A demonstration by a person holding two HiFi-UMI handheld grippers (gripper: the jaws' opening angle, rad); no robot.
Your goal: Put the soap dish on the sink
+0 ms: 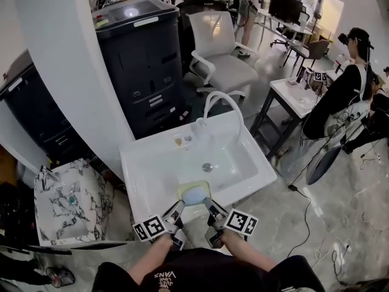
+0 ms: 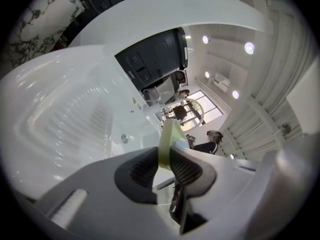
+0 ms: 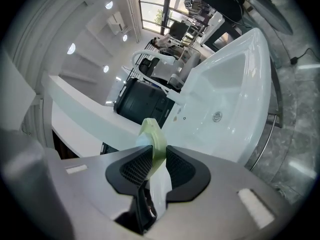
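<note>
A pale green soap dish [image 1: 194, 193] with a light blue soap in it hangs over the front edge of the white sink [image 1: 146, 163]. Both grippers hold it. My left gripper [image 1: 179, 207] is shut on the dish's left rim, and the rim [image 2: 169, 144] shows edge-on between its dark pads. My right gripper [image 1: 210, 204] is shut on the right rim, where the green edge [image 3: 154, 143] is pinched between its pads. The sink's drain [image 1: 207, 167] lies just beyond the dish, and the white curved faucet [image 1: 214, 99] rises at the sink's back.
A marble-patterned sink [image 1: 70, 199] stands to the left, a dark cabinet [image 1: 146, 66] behind the sink, a white office chair [image 1: 222, 53] further back. A white table [image 1: 298, 96] and a seated person [image 1: 340, 96] are to the right. A cable [image 1: 307, 218] runs over the floor.
</note>
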